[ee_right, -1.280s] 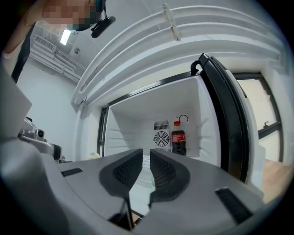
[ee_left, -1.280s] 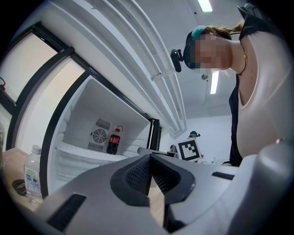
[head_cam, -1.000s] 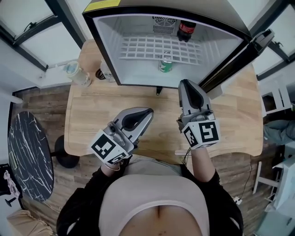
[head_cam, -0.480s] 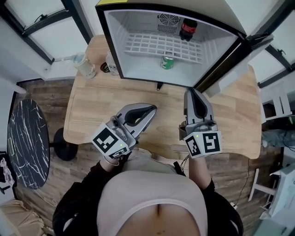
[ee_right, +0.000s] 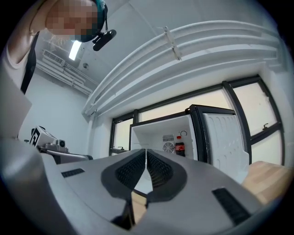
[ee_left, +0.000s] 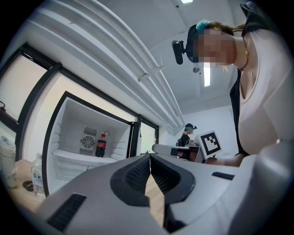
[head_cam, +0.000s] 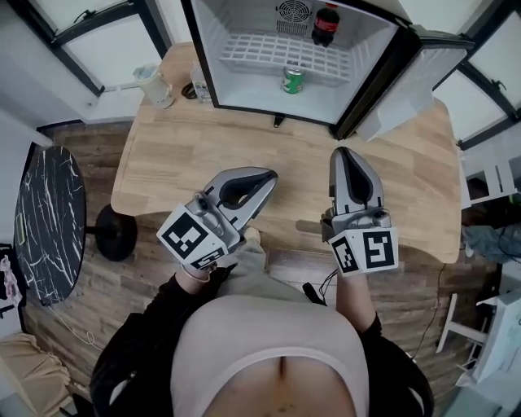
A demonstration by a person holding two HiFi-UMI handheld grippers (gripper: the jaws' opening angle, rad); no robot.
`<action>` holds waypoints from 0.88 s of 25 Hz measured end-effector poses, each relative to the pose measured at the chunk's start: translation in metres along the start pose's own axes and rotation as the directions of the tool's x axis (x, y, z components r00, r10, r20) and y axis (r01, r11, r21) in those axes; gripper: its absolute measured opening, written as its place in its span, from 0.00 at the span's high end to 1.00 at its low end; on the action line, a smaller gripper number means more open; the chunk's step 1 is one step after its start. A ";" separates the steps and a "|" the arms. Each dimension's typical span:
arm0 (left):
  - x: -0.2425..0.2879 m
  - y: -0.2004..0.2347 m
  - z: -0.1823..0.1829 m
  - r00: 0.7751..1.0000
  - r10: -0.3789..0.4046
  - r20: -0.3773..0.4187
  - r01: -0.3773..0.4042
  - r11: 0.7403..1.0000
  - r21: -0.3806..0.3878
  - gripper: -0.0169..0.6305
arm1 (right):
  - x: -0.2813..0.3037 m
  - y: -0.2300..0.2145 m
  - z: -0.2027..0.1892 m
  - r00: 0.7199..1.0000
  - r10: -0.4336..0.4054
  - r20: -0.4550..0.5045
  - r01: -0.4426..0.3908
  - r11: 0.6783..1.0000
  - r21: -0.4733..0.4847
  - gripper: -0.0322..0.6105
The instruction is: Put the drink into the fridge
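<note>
Your light wooden table (head_cam: 203, 163), open black mini fridge (head_cam: 244, 91) on it, clear plastic bottle (head_cam: 198, 81), pale cup (head_cam: 155, 84) alongside.

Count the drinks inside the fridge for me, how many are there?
2: a cola bottle at the back of the fridge, a green can nearer the front. More could be hidden.

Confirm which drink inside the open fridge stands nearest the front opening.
The short green can, close to the front edge of the white fridge. The dark cola bottle with the red cap stands taller at the back wall, beside the fan grille.
</note>
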State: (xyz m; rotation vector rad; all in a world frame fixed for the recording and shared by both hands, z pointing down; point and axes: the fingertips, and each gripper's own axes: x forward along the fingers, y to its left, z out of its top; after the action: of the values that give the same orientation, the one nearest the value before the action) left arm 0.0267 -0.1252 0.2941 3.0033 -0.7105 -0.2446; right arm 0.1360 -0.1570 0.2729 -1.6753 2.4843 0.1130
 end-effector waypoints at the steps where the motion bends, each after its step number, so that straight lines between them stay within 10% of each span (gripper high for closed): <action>1: -0.003 -0.008 0.000 1.000 0.003 0.001 -0.003 1.000 0.003 0.96 | -0.008 0.004 0.001 1.000 0.008 0.000 -0.008 1.000 -0.001 0.90; 22: -0.075 -0.178 -0.009 0.998 0.057 0.000 -0.057 0.998 -0.003 0.96 | -0.178 0.086 0.006 0.992 0.116 -0.048 -0.114 0.993 0.039 0.90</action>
State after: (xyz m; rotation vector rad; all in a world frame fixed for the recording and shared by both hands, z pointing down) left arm 0.0406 0.0672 0.2993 2.9752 -0.7934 -0.2438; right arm 0.1222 0.0389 0.2934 -1.5397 2.6034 0.0387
